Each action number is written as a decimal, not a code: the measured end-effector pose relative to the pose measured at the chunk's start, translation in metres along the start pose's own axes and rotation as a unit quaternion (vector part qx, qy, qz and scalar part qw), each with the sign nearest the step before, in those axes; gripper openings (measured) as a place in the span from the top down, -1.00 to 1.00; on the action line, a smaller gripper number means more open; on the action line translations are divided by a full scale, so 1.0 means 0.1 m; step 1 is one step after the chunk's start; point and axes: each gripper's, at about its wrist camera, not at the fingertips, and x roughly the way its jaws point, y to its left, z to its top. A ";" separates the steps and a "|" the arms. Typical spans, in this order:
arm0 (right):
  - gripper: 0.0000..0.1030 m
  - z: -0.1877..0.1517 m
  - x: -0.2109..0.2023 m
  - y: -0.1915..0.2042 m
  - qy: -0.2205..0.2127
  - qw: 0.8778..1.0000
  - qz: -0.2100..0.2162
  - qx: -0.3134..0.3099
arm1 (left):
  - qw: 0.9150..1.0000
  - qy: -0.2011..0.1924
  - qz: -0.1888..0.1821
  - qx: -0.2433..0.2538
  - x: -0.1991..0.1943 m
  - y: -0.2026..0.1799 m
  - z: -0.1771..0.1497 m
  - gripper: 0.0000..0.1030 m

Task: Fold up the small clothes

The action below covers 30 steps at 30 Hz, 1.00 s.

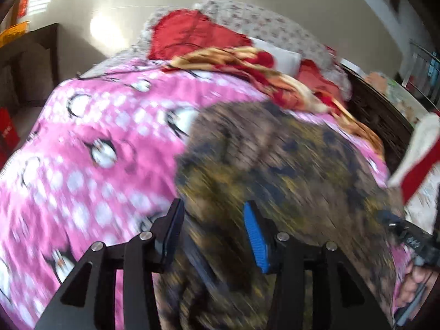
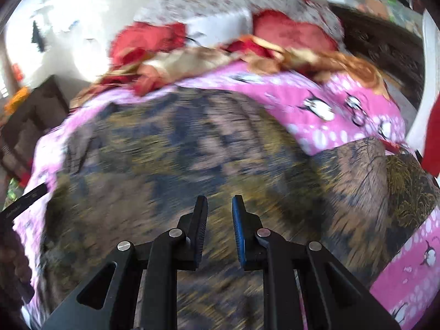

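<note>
Camouflage garment (image 2: pixel 170 148) on pink penguin sheet (image 1: pixel 90 126), red clothes (image 1: pixel 192 35) beyond

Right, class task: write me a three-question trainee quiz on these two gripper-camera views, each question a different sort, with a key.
1. True or false: the brown patterned garment lies on a plain white sheet.
2. What is printed on the pink bedcover? A) penguins B) cars C) stripes
3. Fill in: the loose pile behind the garment is mostly ____ and gold cloth.

Key
1. False: it lies on the pink bedcover.
2. A.
3. Red.

Note: the left gripper and right gripper both show a gap between the pads with nothing clamped; both views are motion-blurred.
</note>
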 end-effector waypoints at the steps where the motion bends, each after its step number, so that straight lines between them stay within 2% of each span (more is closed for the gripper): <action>1: 0.54 -0.07 0.03 0.08 0.007 1.000 0.002 -0.012 | 1.000 0.004 0.001 0.012 0.02 -0.05 -0.09 -0.01; 3: 0.54 -0.29 0.27 0.21 0.057 0.997 -0.025 -0.042 | 0.999 0.029 0.022 0.029 0.16 -0.14 -0.28 -0.01; 4: 0.54 -0.36 0.30 0.21 0.061 0.997 -0.033 -0.045 | 0.998 0.036 0.033 0.031 0.19 -0.15 -0.35 -0.02; 5: 0.54 -0.36 0.22 0.19 0.040 0.998 -0.030 -0.035 | 0.998 0.028 0.038 0.039 0.17 -0.15 -0.42 -0.04; 6: 0.54 -0.33 0.16 0.15 0.041 0.999 -0.021 -0.017 | 0.998 0.020 0.038 0.050 0.15 -0.19 -0.47 -0.16; 7: 0.53 -0.27 0.05 0.05 0.039 0.999 -0.004 0.007 | 0.997 0.015 0.033 0.066 0.13 -0.20 -0.53 -0.37; 8: 0.54 -0.22 -0.08 -0.06 0.026 0.999 0.005 0.022 | 0.997 0.022 0.025 0.069 0.14 -0.19 -0.56 -0.45; 11: 0.49 -0.02 -0.64 -0.63 -0.028 0.997 -0.007 0.068 | 0.998 0.026 0.018 0.060 0.16 -0.16 -0.57 -0.56; 15: 0.17 0.09 -1.19 -1.72 -0.064 0.986 -0.047 0.150 | 0.997 0.026 0.021 0.065 0.16 -0.18 -0.60 -0.61; 18: 0.12 -0.03 -1.37 -2.71 -0.063 0.961 -0.056 0.264 | 0.997 0.029 0.028 0.072 0.20 -0.21 -0.58 -0.68; 22: 0.12 -0.44 -1.26 -3.83 -0.058 0.907 -0.052 0.413 | 0.996 0.029 0.034 0.071 0.25 -0.24 -0.56 -0.71; 24: 0.12 -0.64 -1.08 -4.19 -0.057 0.882 -0.046 0.466 | 0.996 0.029 0.037 0.071 0.26 -0.24 -0.56 -0.72; 27: 0.12 -0.87 -0.78 -4.46 -0.063 0.855 -0.010 0.514 | 0.996 0.030 0.040 0.070 0.27 -0.24 -0.56 -0.74; 29: 0.13 -0.93 -0.63 -4.53 -0.074 0.846 0.017 0.527 | 0.996 0.030 0.041 0.070 0.28 -0.24 -0.56 -0.74; 30: 0.12 -0.93 -0.53 -4.54 -0.080 0.846 0.032 0.526 | 0.996 0.030 0.042 0.070 0.29 -0.24 -0.55 -0.74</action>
